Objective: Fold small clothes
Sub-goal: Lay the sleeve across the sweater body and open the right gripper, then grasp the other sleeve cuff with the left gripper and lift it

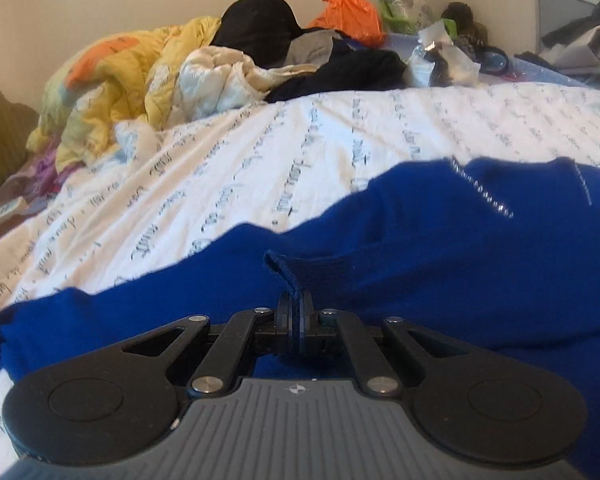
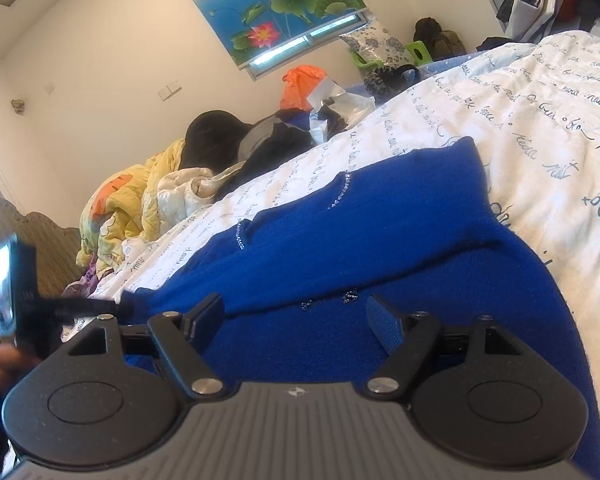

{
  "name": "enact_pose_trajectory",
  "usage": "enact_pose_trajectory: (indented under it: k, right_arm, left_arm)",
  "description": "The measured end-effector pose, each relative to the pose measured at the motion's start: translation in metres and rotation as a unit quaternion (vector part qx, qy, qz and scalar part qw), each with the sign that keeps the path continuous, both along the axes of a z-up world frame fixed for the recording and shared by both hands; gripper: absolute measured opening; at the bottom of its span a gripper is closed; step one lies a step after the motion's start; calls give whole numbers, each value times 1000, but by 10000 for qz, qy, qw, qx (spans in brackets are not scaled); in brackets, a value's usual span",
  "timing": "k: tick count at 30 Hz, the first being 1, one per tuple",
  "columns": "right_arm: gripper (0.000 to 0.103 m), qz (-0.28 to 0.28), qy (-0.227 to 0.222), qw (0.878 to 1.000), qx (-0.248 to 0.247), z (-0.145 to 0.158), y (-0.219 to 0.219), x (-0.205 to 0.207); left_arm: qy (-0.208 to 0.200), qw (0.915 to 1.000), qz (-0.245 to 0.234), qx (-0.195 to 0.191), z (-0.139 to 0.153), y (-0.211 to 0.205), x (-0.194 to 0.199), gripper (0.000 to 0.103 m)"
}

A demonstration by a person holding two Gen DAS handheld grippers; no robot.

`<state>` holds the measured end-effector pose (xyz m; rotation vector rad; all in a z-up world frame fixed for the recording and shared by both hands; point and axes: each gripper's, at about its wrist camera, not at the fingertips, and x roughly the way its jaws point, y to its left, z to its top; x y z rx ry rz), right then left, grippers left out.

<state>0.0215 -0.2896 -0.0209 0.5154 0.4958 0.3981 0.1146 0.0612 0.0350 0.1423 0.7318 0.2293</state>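
Note:
A royal-blue knit top (image 1: 420,248) with lines of small rhinestones lies spread on a white bedspread (image 1: 260,152) printed with script. My left gripper (image 1: 295,320) is shut on a pinched fold of the top's near edge, which sticks up between the pads. In the right wrist view the same blue top (image 2: 360,240) lies in front of my right gripper (image 2: 296,320), which is open just above the cloth and holds nothing. The left gripper's body (image 2: 16,292) shows at the left edge of the right wrist view.
A yellow patterned quilt (image 1: 112,92), a cream garment (image 1: 220,76), black clothes (image 1: 260,28) and an orange bag (image 1: 348,12) are heaped at the bed's far side. A headboard (image 2: 4,232) stands at left. A lotus blind (image 2: 276,4) hangs on the far wall.

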Motion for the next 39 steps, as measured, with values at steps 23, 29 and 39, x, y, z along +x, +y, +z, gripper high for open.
enact_pose_trajectory:
  k: [23, 29, 39]
  right_arm:
    - [103, 122, 403, 9622, -2691, 2, -3, 132]
    - [103, 105, 361, 9621, -2700, 3, -1, 131]
    - [103, 70, 346, 9625, -2689, 5, 3, 131]
  left_arm:
    - [-304, 9890, -1002, -1047, -11, -10, 2, 72]
    - [-1334, 9771, -29, -1658, 20, 63, -88, 97]
    - [-1585, 8485, 2898, -4135, -1, 271, -150, 77]
